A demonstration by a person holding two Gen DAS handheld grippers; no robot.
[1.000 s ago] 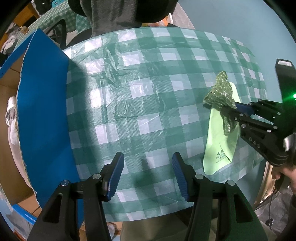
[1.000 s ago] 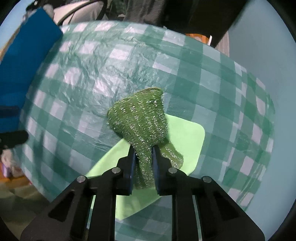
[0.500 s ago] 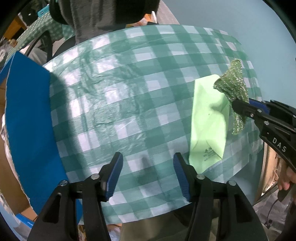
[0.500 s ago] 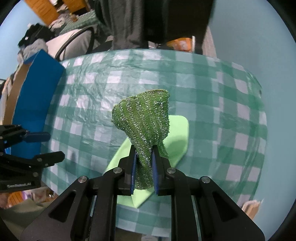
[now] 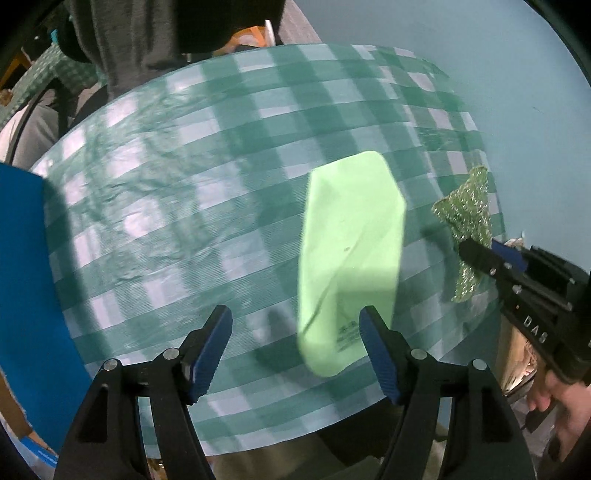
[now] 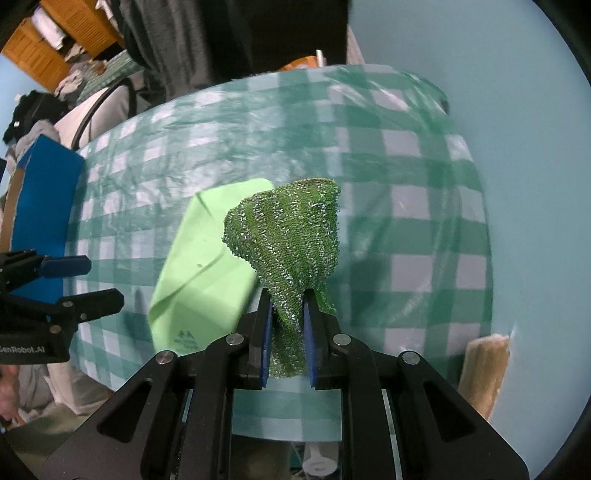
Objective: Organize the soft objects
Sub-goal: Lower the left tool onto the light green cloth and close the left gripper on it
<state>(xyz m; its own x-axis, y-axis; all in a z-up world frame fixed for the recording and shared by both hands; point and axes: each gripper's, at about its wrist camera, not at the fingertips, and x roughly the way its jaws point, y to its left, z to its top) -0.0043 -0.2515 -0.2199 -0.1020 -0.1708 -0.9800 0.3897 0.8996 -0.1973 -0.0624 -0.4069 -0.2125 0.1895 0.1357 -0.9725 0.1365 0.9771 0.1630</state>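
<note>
My right gripper (image 6: 287, 314) is shut on a glittery green mesh cloth (image 6: 288, 236) and holds it up above the right part of the checked table; the cloth also shows in the left wrist view (image 5: 466, 214), at the right gripper's (image 5: 467, 254) tip. A flat light green cloth (image 5: 349, 254) lies on the tablecloth, also in the right wrist view (image 6: 201, 273), just left of the mesh cloth. My left gripper (image 5: 295, 345) is open and empty, low over the table's near edge, its right finger beside the light green cloth's near end. It appears at the left of the right wrist view (image 6: 85, 280).
A round table with a green and white checked cover (image 5: 177, 206) fills both views. A blue-sided cardboard box (image 5: 29, 295) stands at its left, also in the right wrist view (image 6: 40, 192). A person in grey (image 5: 147, 33) stands behind the table. A tan roll (image 6: 484, 373) is off the table's right edge.
My right gripper has lifted the mesh cloth off the light green cloth and carried it right, toward the table's edge. The left gripper has shifted right toward the light green cloth, still open.
</note>
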